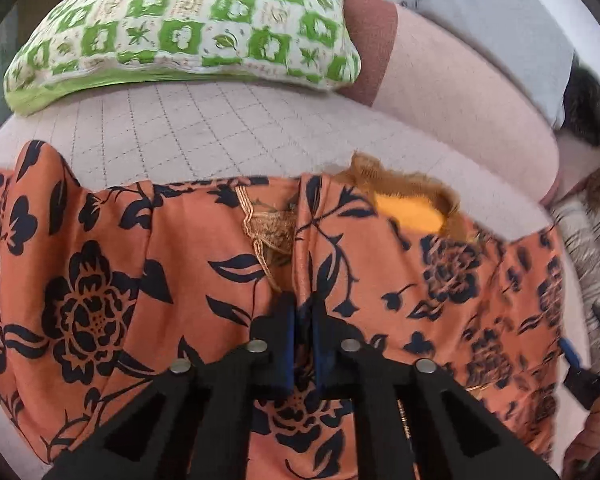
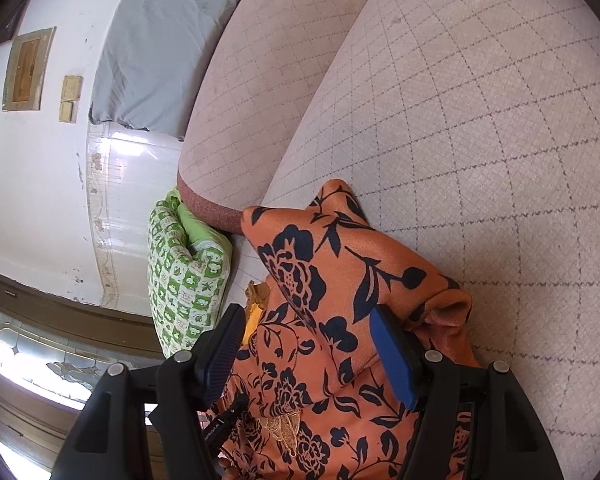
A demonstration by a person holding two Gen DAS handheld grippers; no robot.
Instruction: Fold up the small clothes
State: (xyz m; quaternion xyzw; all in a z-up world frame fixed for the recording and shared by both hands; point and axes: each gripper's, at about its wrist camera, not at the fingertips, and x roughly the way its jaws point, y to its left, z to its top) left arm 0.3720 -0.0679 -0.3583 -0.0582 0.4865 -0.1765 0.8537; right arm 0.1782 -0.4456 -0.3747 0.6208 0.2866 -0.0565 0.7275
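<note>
Quilted sofa seat (image 2: 480,160) carries the orange floral garment (image 1: 140,280), pinched near its neckline by the closed left gripper (image 1: 302,320), right gripper (image 2: 312,328) wide open above it, so the next fold needs a second grip

Orange garment (image 1: 148,280) w/ navy floral print, gold trim at neck. Green-white checked pillow (image 1: 188,28), leaf motifs. Beige sofa (image 2: 480,120), grey diamond grid, rust piping. Grippers' pads (image 2: 394,356) blue, frames blk.
</note>
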